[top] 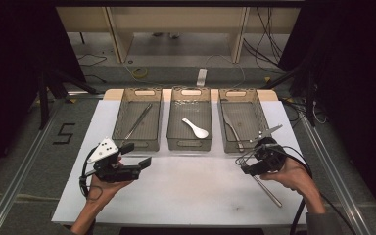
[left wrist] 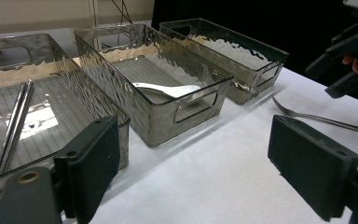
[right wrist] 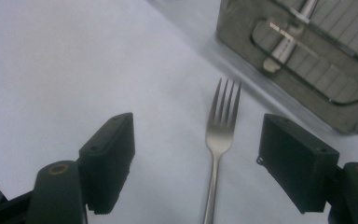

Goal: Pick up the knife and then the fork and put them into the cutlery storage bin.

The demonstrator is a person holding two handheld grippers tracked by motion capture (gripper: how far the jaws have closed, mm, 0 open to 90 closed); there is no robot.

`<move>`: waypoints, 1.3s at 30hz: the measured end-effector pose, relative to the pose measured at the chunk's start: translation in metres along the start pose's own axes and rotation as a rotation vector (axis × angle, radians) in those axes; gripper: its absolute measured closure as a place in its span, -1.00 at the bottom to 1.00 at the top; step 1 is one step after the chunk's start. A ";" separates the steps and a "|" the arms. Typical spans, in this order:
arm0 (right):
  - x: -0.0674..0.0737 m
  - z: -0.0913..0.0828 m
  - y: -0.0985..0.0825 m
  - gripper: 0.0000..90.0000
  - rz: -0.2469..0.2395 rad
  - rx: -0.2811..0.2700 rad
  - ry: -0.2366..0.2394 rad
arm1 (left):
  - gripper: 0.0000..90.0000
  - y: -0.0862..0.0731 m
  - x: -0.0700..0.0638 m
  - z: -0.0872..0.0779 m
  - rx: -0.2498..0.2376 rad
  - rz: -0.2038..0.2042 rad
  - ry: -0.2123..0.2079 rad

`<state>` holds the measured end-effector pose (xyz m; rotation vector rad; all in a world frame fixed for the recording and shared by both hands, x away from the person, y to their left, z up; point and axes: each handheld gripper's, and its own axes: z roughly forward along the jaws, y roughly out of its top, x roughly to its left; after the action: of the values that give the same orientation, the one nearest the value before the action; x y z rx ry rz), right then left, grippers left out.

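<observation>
1. The right gripper (top: 247, 157) is at about 4 o'clock on the white table (top: 186, 191), held in the person's right hand (top: 293, 176).
2. Its two black jaws are spread wide and hold nothing.
3. The fork (right wrist: 220, 140) lies flat on the table, right between those open jaws in the right gripper view. The pads (right wrist: 109, 158) do not touch it.
4. The fork's prongs point to 12 o'clock in that view, toward the wall of the right basket (right wrist: 307, 70).
5. In the high view the fork (top: 269, 191) lies just in front of the right basket (top: 262, 110), at 4 o'clock on the table. Its handle runs out toward 5 o'clock, under the right hand.
6. The left gripper (top: 139, 155) is at about 8 o'clock on the table, held in the left hand (top: 103, 188). Its jaws are wide open too, with nothing in them.
7. Three see-through baskets sit in a row at the far side of the table, from 11 o'clock to 1 o'clock.
8. The left basket (top: 127, 110) holds long metal chopsticks (top: 138, 121).
9. The middle basket (top: 174, 115) holds a white spoon (top: 196, 128).
10. The right basket holds a shiny metal piece (top: 232, 129), lying flat. I cannot tell which kind of cutlery it is.
11. In the left gripper view the fork (left wrist: 321, 119) lies at 3 o'clock, past the baskets, with the right gripper (left wrist: 349, 56) above it.
</observation>
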<state>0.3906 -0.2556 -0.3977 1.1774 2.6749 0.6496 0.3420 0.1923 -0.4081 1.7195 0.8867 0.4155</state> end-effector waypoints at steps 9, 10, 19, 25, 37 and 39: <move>0.002 0.011 -0.020 -0.29 -0.005 0.089 -0.021 | -0.63 0.000 -0.001 0.000 -0.002 0.001 -0.001; 0.002 0.012 -0.022 -0.26 -0.010 0.097 -0.021 | -0.63 0.000 -0.001 0.000 -0.001 0.001 -0.001; 0.001 0.020 -0.031 0.04 -0.014 0.184 -0.032 | -0.64 0.000 -0.001 0.000 -0.001 0.002 -0.001; -0.001 0.028 -0.035 0.22 -0.016 0.255 -0.068 | -0.63 0.000 -0.001 0.000 -0.002 0.002 -0.001; -0.013 0.038 -0.039 0.58 0.008 0.295 -0.051 | -0.63 0.000 -0.001 0.001 0.002 0.004 -0.002; -0.013 0.040 -0.038 0.60 0.006 0.302 -0.049 | -0.63 0.000 -0.001 0.001 0.000 0.003 -0.001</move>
<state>0.3860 -0.2748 -0.4506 1.2501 2.7972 0.2173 0.3420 0.1910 -0.4080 1.7209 0.8835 0.4161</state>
